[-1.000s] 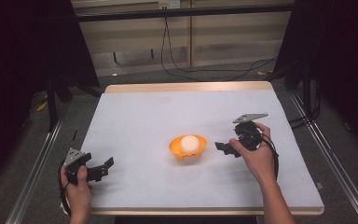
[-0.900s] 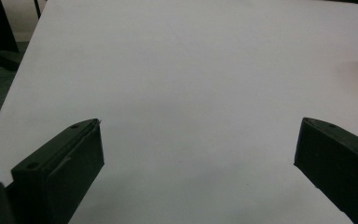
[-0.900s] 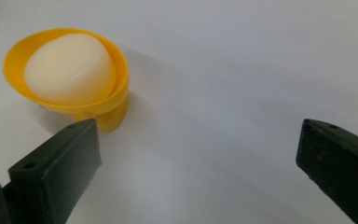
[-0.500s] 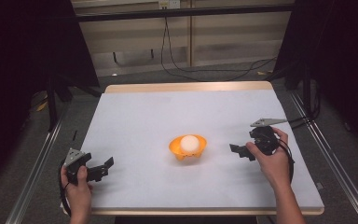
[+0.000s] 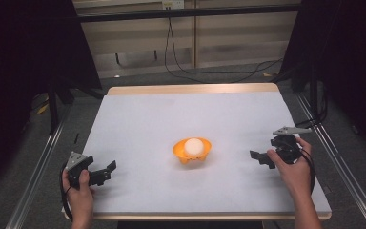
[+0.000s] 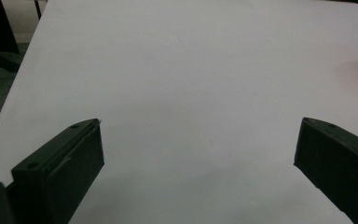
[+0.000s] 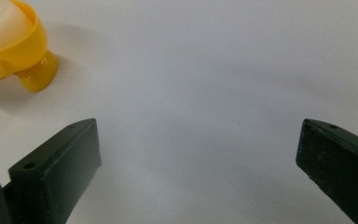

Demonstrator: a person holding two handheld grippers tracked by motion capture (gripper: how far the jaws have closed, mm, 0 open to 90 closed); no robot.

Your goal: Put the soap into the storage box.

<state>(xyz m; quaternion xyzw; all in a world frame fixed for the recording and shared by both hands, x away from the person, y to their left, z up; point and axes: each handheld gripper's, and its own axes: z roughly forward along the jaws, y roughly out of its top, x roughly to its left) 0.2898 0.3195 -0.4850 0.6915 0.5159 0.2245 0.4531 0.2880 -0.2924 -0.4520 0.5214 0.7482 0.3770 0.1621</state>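
Orange plastic marks the centre of my worktop (image 5: 138, 119): the little footed bowl (image 5: 192, 152) sits there with the white ball (image 5: 195, 146) resting inside it, and nothing touches either one. What has changed over the last second is my right claw (image 5: 261, 159). It was close beside the bowl's right side and I have drawn it back toward the right edge, so it is now well apart from the bowl, jaws spread wide with only bare white sheet between them. In the right gripper view the bowl (image 7: 16, 46) has slid off to the upper left corner. My left claw (image 5: 104, 172) has not shifted; it waits near the front left corner, jaws also wide apart and empty, aimed roughly toward the middle. I read this as a release already made: ball delivered into the bowl, hand retreating, the placing step apparently finished.
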